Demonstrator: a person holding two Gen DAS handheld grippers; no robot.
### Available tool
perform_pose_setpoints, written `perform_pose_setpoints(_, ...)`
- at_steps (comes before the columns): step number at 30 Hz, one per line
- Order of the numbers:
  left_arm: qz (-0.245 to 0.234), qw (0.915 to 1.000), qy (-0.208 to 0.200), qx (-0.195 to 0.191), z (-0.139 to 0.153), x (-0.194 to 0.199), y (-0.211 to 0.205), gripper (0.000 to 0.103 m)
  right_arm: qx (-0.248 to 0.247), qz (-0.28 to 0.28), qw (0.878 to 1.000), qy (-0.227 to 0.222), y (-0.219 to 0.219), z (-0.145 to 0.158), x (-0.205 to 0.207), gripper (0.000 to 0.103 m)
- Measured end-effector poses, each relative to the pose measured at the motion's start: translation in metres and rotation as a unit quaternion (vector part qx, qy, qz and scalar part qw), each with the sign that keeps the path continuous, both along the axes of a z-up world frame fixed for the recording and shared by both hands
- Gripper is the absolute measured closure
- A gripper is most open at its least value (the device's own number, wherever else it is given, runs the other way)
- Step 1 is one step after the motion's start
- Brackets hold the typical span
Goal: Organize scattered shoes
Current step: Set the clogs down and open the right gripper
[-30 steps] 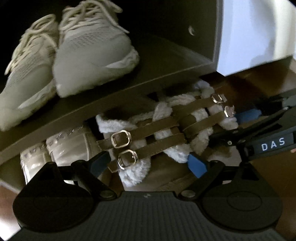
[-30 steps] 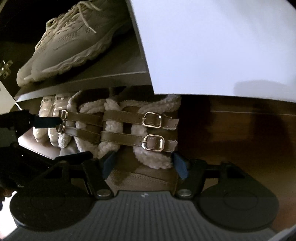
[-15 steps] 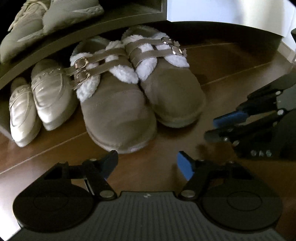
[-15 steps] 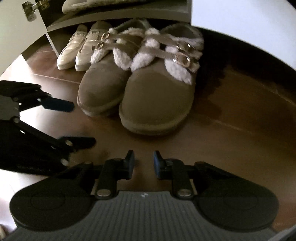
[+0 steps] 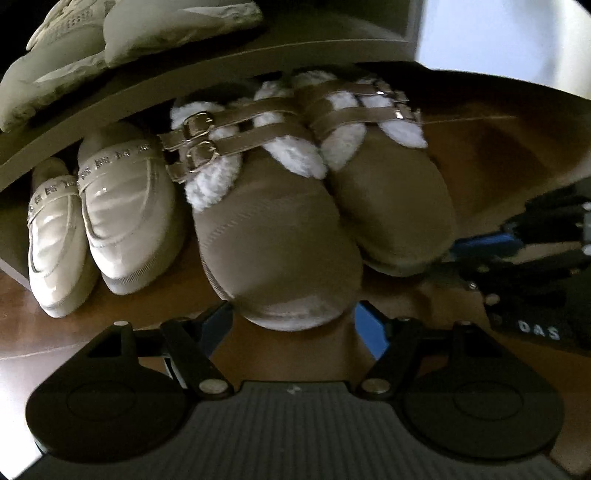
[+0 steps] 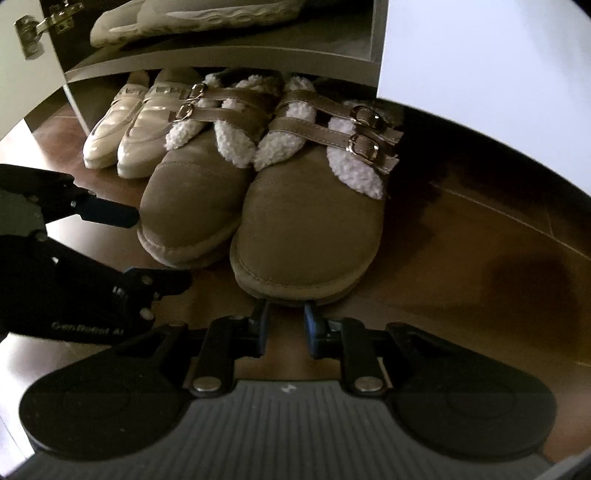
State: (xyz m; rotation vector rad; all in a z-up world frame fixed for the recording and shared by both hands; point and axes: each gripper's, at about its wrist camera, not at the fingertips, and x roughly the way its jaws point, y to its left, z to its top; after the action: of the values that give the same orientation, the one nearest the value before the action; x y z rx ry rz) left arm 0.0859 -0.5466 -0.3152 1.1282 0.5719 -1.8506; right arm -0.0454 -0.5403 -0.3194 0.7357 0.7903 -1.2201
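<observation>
Under the shoe cabinet's (image 6: pixel 373 33) lower shelf (image 5: pixel 207 70), two pairs stand side by side on the dark wooden floor (image 6: pixel 480 258), toes pointing out. Left pair: cream loafers (image 5: pixel 122 214), glossy patent finish, quilted-looking vamp, studded strap across the top, pointed-round toes. Right pair: tan suede slippers (image 6: pixel 306 229), rounded bulky toes, white fleece lining spilling over the collar, two brown leather straps each with metal buckles (image 6: pixel 364 147). Heels of both pairs sit under the shelf edge, toes stick out onto open floor. On the shelf above: pale grey mesh sneakers (image 5: pixel 110 40) with chunky ridged white soles, only partly in view. Metal door hinge (image 6: pixel 35 27) at upper left of the cabinet in the right wrist view, white panel (image 6: pixel 480 55) on the right side

Left tongs (image 5: pixel 293 321): black arms, blue pads, spread apart, toe of the left slipper (image 5: pixel 280 251) sits between the tips, pads not clearly pressing it. Right tongs (image 6: pixel 284 317): drawn nearly together, narrow gap, nothing between them, tips right at the toe sole of the right slipper, contact can't be confirmed. Each tool's dark body shows at the edge of the other's view
</observation>
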Motion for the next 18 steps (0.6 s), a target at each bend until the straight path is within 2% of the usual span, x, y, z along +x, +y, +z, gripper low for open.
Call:
perform_pose_setpoints(2,-0.004,1.0,0.0,0.0,0.001,0.0,0.0,0.03,-0.001,-0.001,1.0,-0.004,-0.002,0.001,-0.004,0.087)
perform_pose_setpoints(6,-0.024,0.9994,0.025,0.008,0.011,0.004,0.023,0.03,-0.007,0.004,1.0,-0.012,0.005,0.006,-0.012,0.087)
perform_pose_setpoints(10,-0.059,0.9978,0.023,0.016,0.001,-0.012,0.041,0.029,0.004,-0.003,1.0,-0.03,0.008,0.008,-0.021,0.087)
perform_pose_setpoints(18,-0.038,0.9986,0.027,0.023,-0.007,-0.024,0.017,0.031,0.006,0.008,0.999,-0.045,0.004,0.011,-0.031,0.087)
